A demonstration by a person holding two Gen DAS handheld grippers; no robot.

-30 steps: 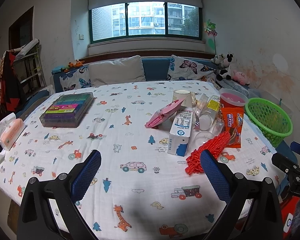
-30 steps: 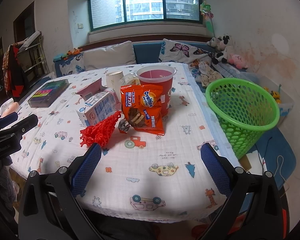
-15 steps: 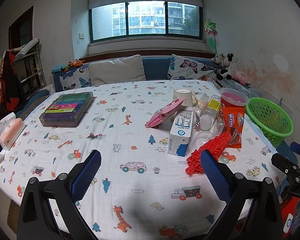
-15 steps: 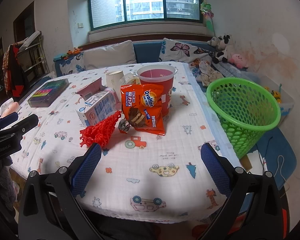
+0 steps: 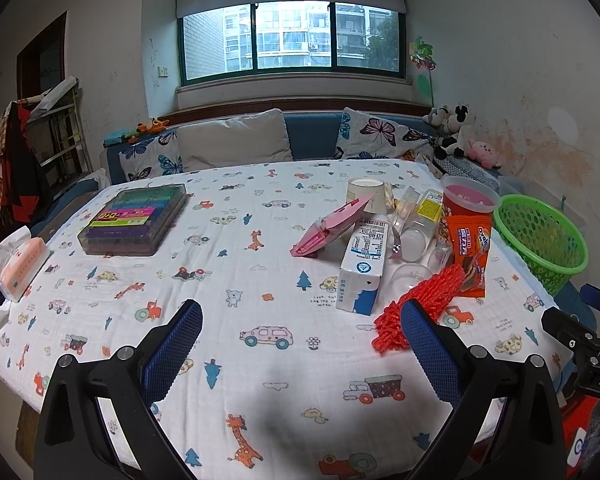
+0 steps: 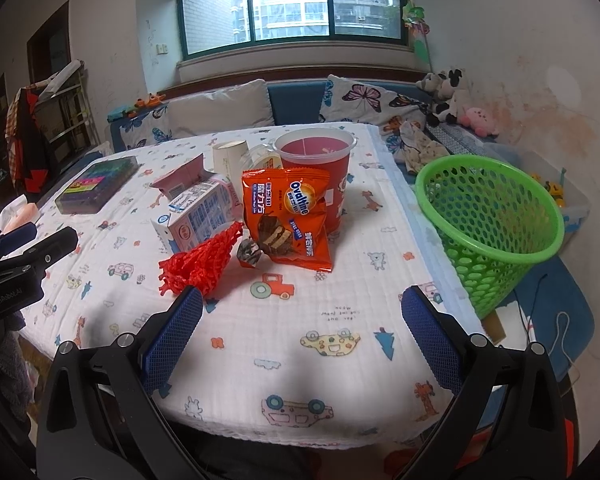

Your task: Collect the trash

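Trash lies in a cluster on the table's right part: a red foam net [image 5: 420,304] [image 6: 202,262], an orange Ovaltine snack bag [image 6: 288,216] [image 5: 466,252], a white-blue milk carton [image 5: 362,268] [image 6: 196,216], a pink wrapper [image 5: 330,226], a red cup [image 6: 314,168] [image 5: 466,204], a paper cup [image 5: 366,194] and clear plastic pieces [image 5: 412,236]. A green mesh basket [image 6: 488,224] [image 5: 540,236] stands at the table's right edge. My left gripper [image 5: 300,344] is open and empty above the front of the table. My right gripper [image 6: 300,336] is open and empty, short of the snack bag.
A printed cloth covers the table [image 5: 228,280]. A box of coloured items [image 5: 136,220] and a tissue pack [image 5: 22,266] sit at the left. A sofa with cushions [image 5: 236,144] and plush toys [image 5: 456,128] lies behind the table.
The right wrist view has crept slightly closer to the trash cluster. The left gripper has barely moved. Both stay open.
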